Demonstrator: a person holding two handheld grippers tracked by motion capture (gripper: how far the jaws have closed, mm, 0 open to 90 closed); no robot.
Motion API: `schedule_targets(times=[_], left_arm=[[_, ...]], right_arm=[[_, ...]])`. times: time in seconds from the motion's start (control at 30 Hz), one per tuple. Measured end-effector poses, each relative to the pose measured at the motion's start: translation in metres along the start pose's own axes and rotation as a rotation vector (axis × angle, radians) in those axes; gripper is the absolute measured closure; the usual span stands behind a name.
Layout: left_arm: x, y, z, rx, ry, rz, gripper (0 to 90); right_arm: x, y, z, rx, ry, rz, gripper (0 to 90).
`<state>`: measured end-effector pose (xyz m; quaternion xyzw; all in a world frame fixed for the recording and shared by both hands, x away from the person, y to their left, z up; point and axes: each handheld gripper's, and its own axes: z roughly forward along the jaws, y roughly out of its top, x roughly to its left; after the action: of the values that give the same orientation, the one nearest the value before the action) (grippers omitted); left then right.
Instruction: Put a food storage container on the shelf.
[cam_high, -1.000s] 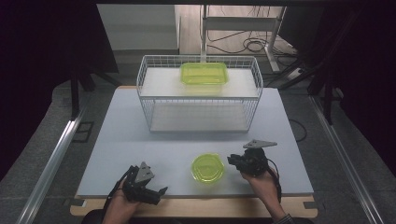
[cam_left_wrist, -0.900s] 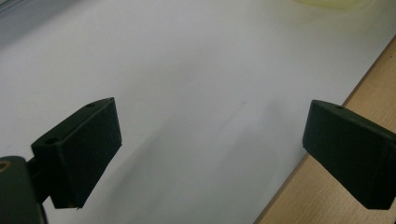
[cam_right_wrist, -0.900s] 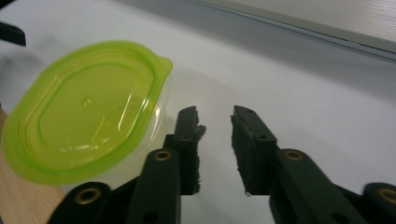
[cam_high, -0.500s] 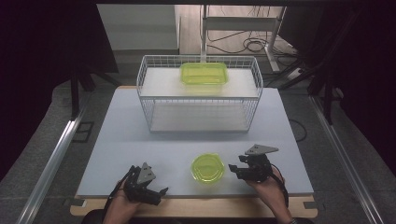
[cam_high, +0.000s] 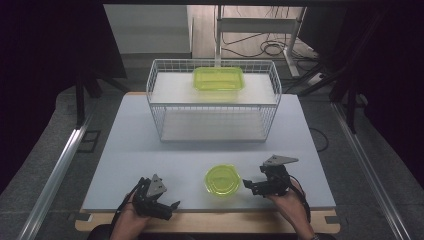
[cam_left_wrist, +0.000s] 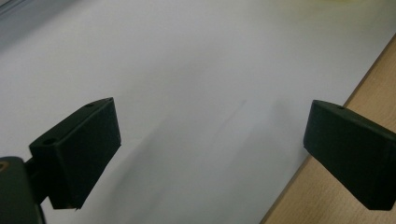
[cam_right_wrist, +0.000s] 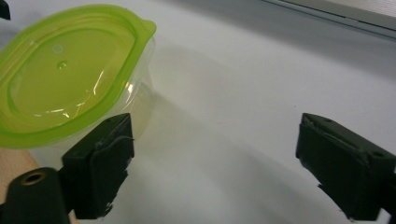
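Both the left gripper (cam_high: 167, 206) and right gripper (cam_high: 248, 185) have jaws apart; round tub (cam_high: 222, 180) at 9 o'clock of the right one.

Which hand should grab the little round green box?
Probably the right gripper: open, right beside the round container. The left gripper is also open but farther off, facing bare table.

Your high view looked down and forward over the table (cam_high: 150, 150); both gripper views skimmed that same tabletop closely.
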<state>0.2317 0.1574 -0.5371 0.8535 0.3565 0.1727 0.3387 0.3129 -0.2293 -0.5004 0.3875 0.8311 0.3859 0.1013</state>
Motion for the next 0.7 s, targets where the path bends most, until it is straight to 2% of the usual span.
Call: schedule_targets(times=[0.27, 0.4, 0.47, 0.63, 0.7], left_arm=[[-0.001, 0.000, 0.001, 0.005, -0.001, 0.005, 3.6], [-0.001, 0.000, 0.001, 0.007, 0.000, 0.006, 3.6], [-0.001, 0.000, 0.001, 0.010, 0.001, 0.013, 3.6], [-0.002, 0.001, 0.001, 0.014, 0.002, 0.017, 3.6], [-0.002, 0.001, 0.002, 0.015, 0.001, 0.017, 3.6]], right_arm=[[-0.003, 0.006, -0.007, -0.016, -0.010, 0.032, 8.1], [-0.003, 0.012, -0.013, -0.032, 0.028, 0.071, 8.1], [-0.002, 0.016, -0.015, -0.043, 0.050, 0.086, 10.0], [0.004, 0.028, -0.020, -0.062, 0.074, 0.085, 18.9], [0.006, 0.032, -0.018, -0.063, 0.098, 0.084, 22.4]])
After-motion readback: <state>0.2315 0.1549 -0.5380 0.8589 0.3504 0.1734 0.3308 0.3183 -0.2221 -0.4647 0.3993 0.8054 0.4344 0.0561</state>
